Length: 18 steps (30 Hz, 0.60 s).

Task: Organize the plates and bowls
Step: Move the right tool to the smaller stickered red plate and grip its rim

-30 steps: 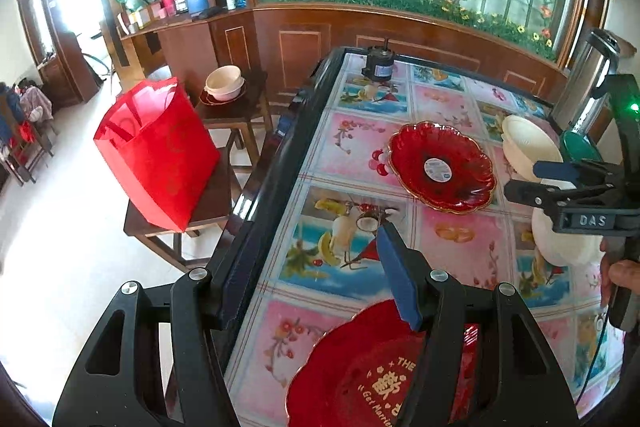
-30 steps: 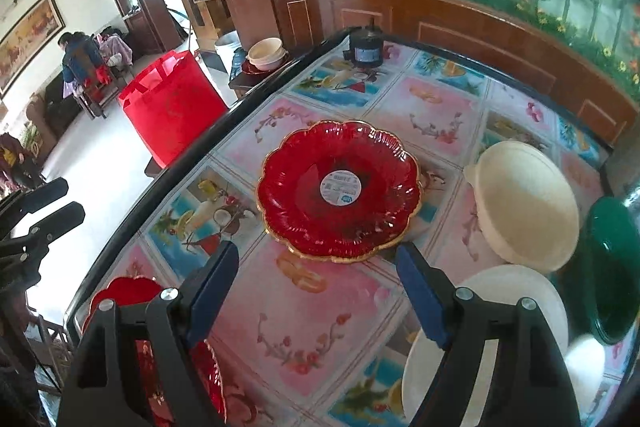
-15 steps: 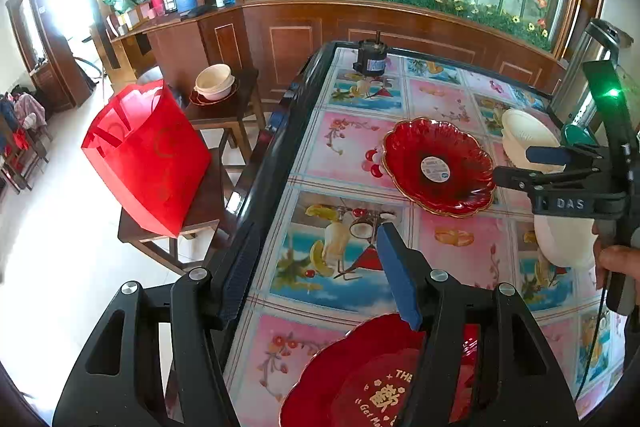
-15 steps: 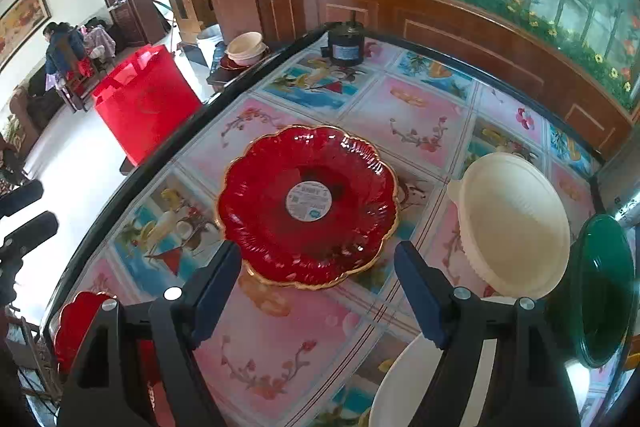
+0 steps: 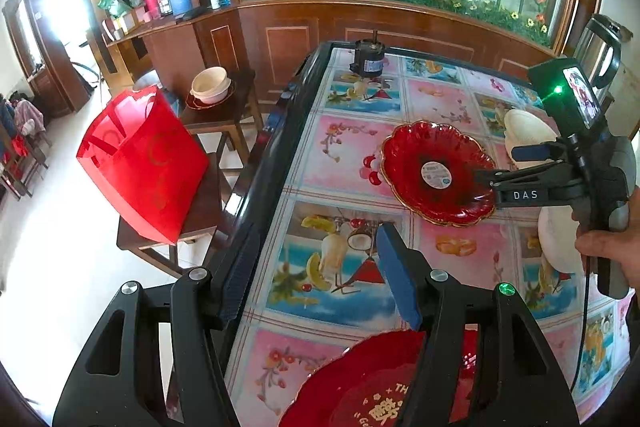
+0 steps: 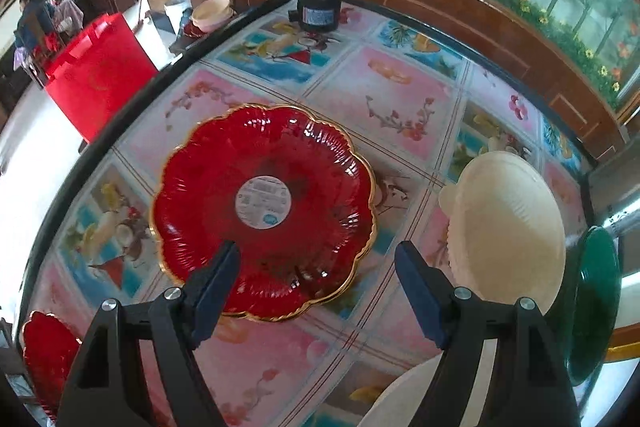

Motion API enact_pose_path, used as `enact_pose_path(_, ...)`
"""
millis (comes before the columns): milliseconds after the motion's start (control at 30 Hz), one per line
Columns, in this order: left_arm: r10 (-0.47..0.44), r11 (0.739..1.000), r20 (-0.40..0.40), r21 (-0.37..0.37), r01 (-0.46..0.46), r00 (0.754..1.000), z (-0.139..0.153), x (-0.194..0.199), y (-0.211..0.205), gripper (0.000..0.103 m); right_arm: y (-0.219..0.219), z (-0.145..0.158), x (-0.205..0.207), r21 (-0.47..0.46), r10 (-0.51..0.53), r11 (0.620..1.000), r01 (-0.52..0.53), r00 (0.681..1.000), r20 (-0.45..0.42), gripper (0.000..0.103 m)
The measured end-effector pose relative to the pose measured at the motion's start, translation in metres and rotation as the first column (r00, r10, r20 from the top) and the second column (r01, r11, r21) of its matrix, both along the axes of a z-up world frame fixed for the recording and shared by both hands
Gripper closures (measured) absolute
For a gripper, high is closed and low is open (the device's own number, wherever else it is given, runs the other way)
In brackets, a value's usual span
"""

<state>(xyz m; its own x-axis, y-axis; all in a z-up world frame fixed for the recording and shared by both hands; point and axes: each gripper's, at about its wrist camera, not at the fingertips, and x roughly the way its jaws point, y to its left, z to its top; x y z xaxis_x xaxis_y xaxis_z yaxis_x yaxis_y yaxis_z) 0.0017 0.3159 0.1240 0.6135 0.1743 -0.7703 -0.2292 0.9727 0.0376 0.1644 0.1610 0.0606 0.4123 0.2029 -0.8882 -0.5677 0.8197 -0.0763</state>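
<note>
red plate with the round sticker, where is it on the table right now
In the right wrist view the red plate with the round sticker lies mid-table, left of the cream bowl, just ahead of the open right gripper.

A red scalloped plate (image 6: 264, 211) with gold rim and round sticker lies flat mid-table. At its three o'clock lies a cream bowl (image 6: 508, 223); at seven o'clock, another red plate (image 6: 48, 359).

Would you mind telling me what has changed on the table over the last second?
The right gripper has moved down toward the red plate, jaws open, one finger now over its near rim. Nothing was grasped or released. The plate, the cream bowl and the left gripper stayed as they were.
</note>
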Motion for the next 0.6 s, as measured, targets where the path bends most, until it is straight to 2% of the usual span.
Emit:
enact_pose_path(167,0.016,1.000,-0.005,0.000,-0.016,1.000,-0.005,0.014,0.004,0.041,-0.005,-0.004,0.010,0.051,-0.014,0.999,0.017,0.998,-0.055,0.024)
enact_pose_path(333,0.012,1.000,-0.023,-0.009,-0.012,1.000,-0.011,0.019,0.006,0.041,0.001,-0.008,0.011,0.014,-0.001,1.000,0.002,0.999,-0.051,0.024)
enact_pose_path(467,0.010,1.000,-0.033,-0.010,-0.010,0.999,-0.015,0.019,0.007,0.041,-0.001,-0.010,0.017,0.034,-0.016,0.999,0.019,0.996,-0.085,0.024)
enact_pose_path(600,0.015,1.000,-0.034,-0.014,-0.015,0.999,-0.016,0.018,0.010,0.041,0.000,-0.010,0.019,0.015,-0.014,1.000,0.016,0.996,-0.092,0.023)
